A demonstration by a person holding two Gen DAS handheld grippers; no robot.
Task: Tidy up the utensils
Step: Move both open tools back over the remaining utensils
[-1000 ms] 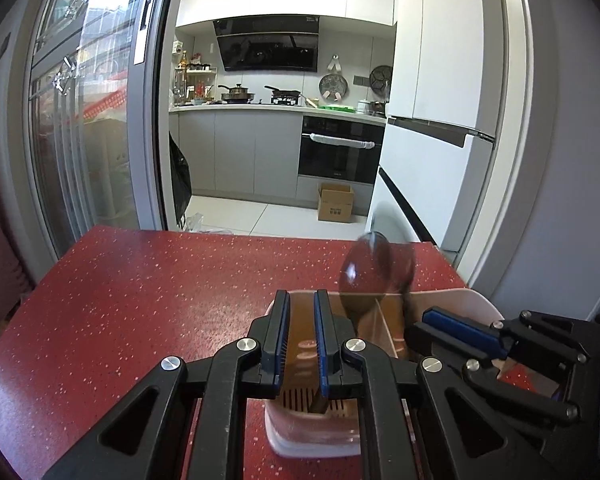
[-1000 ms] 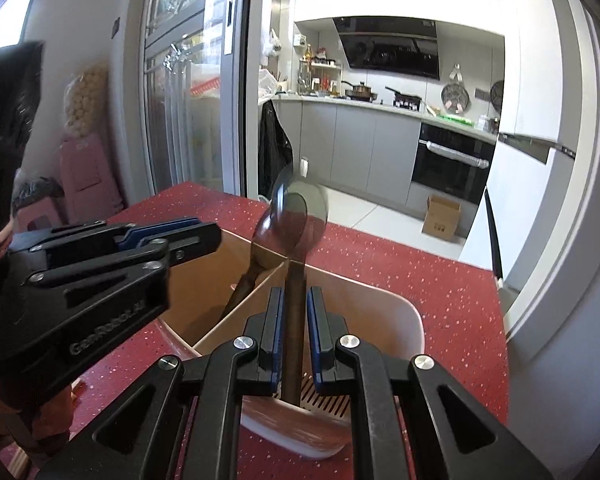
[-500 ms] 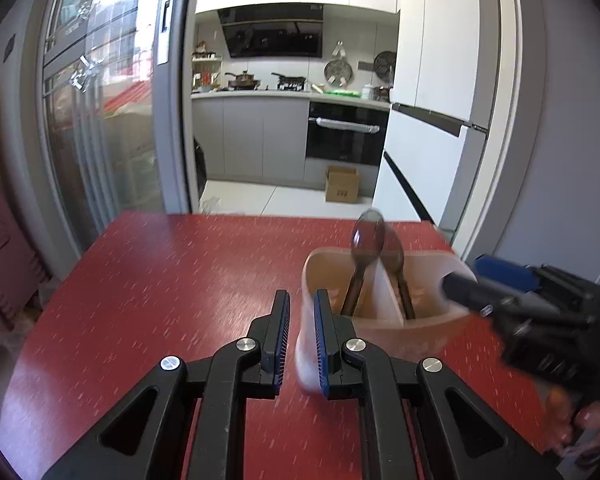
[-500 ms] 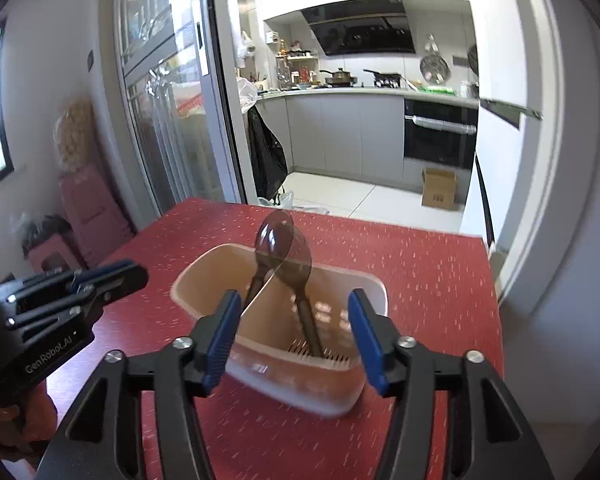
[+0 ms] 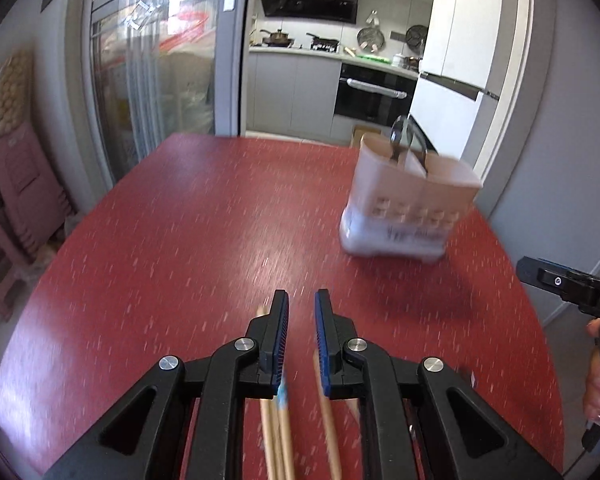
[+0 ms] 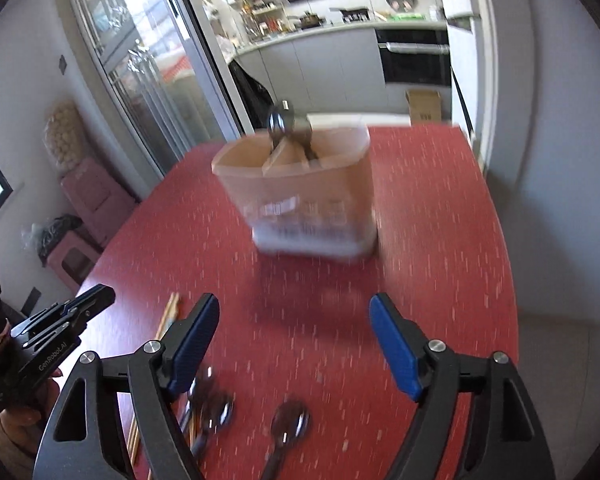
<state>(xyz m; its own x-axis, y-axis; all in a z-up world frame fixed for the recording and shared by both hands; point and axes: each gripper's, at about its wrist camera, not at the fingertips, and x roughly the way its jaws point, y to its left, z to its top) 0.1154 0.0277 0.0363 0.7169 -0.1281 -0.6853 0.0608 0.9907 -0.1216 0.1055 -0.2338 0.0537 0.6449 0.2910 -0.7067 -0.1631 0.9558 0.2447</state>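
Observation:
A beige divided utensil holder (image 5: 408, 208) (image 6: 300, 188) stands on the red table (image 5: 188, 240), far right in the left wrist view. Two dark spoons (image 6: 284, 124) (image 5: 400, 136) stand in it, bowls up. My left gripper (image 5: 302, 320) hovers low over wooden chopsticks (image 5: 276, 432) lying on the table; its jaws are opening with nothing between them. My right gripper (image 6: 294, 332) is open wide and still opening, empty, above loose dark spoons (image 6: 288, 424) near the front edge. More chopsticks (image 6: 168, 316) lie to its left.
The right gripper (image 5: 540, 274) and a hand (image 5: 596, 380) show at the right edge of the left wrist view; the left gripper (image 6: 100, 296) shows at the lower left of the right wrist view. Beyond the table are a glass door (image 5: 148, 80) and a kitchen.
Both grippers drew back from the holder toward the near side of the table. The right let go of a spoon, which now stands in the holder, and spread wide. The left jaws parted.

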